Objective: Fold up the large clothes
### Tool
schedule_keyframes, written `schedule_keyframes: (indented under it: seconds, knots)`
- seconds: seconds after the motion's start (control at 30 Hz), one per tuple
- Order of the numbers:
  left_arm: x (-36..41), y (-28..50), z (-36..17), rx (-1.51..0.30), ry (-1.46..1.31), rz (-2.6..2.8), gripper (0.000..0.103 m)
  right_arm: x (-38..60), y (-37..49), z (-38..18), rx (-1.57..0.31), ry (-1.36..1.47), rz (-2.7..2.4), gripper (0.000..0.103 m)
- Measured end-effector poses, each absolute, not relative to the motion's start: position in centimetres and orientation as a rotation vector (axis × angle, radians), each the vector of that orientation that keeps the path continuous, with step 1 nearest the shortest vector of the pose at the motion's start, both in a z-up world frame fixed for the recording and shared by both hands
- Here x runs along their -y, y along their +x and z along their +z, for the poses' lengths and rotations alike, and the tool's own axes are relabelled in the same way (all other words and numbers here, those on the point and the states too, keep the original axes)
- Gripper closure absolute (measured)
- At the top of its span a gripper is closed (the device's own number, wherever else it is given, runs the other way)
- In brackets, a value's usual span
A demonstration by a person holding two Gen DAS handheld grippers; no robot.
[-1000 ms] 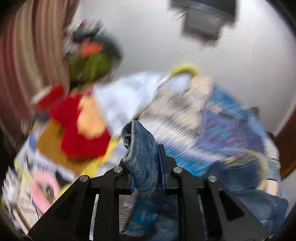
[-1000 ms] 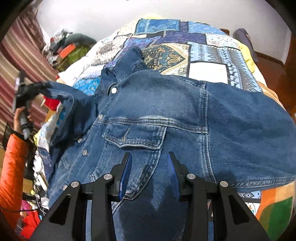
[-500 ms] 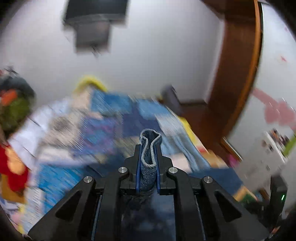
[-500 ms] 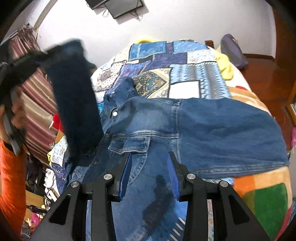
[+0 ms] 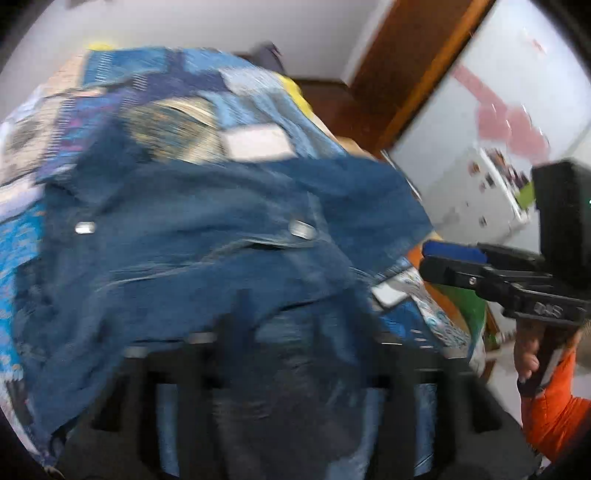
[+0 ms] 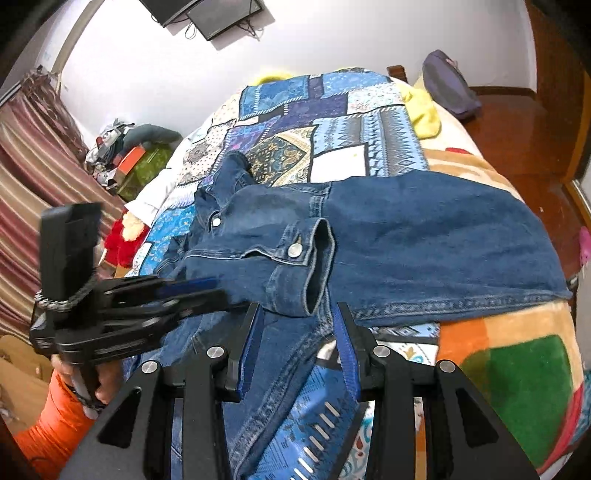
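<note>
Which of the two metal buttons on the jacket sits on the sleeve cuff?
The button nearer the right gripper; it sits on the cuff folded across the denim jacket. The other button is up by the collar.

home bedroom, quilted bed [image 6: 332, 122], curtains [image 6: 33, 155], wall tv [image 6: 218, 14]

Lighting and image quality in the two wrist fisheye views.

The left wrist view is heavily motion-blurred: the denim jacket [image 5: 221, 236] and the left hand-held gripper [image 5: 295, 369] smear into streaks. The right wrist view is sharp and evenly lit by soft, diffuse indoor light, with faint shadows under the jacket sleeve [image 6: 295, 266] and glare on the polished wooden floor [image 6: 517, 125]. Both frames bow towards the edges and darken to black at the corners.
</note>
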State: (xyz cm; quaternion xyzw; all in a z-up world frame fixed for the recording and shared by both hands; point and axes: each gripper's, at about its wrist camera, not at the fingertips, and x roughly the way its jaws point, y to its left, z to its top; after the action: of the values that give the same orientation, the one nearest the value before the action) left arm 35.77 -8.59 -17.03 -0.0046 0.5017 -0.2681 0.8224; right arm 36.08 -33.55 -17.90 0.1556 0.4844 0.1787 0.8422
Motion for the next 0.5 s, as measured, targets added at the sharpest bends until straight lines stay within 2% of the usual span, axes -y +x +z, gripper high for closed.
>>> schedule_keyframes:
  seconds: [0.07, 0.23, 0.37, 0.5]
  knots:
    - [4.1, 36.0, -15.6, -0.994, -0.04, -0.464, 0.023, 32.8, 37.0, -18.2, -1.032, 0.32, 0.388, 0.068]
    - [-6.5, 38.8, -15.3, -0.977, -0.063, -0.183, 0.021, 30.3, 40.3, -19.7, -1.075, 0.299, 0.415, 0.068]
    - [-14.7, 42.0, -19.1, -1.056, -0.104, 0.02, 0.021, 28.3, 43.6, -21.9, -1.118, 0.22, 0.38, 0.068]
    - [-19.3, 45.0, -23.9, -1.144, -0.191, 0.09, 0.021, 27.4, 46.2, -24.5, -1.163, 0.18, 0.345, 0.068]
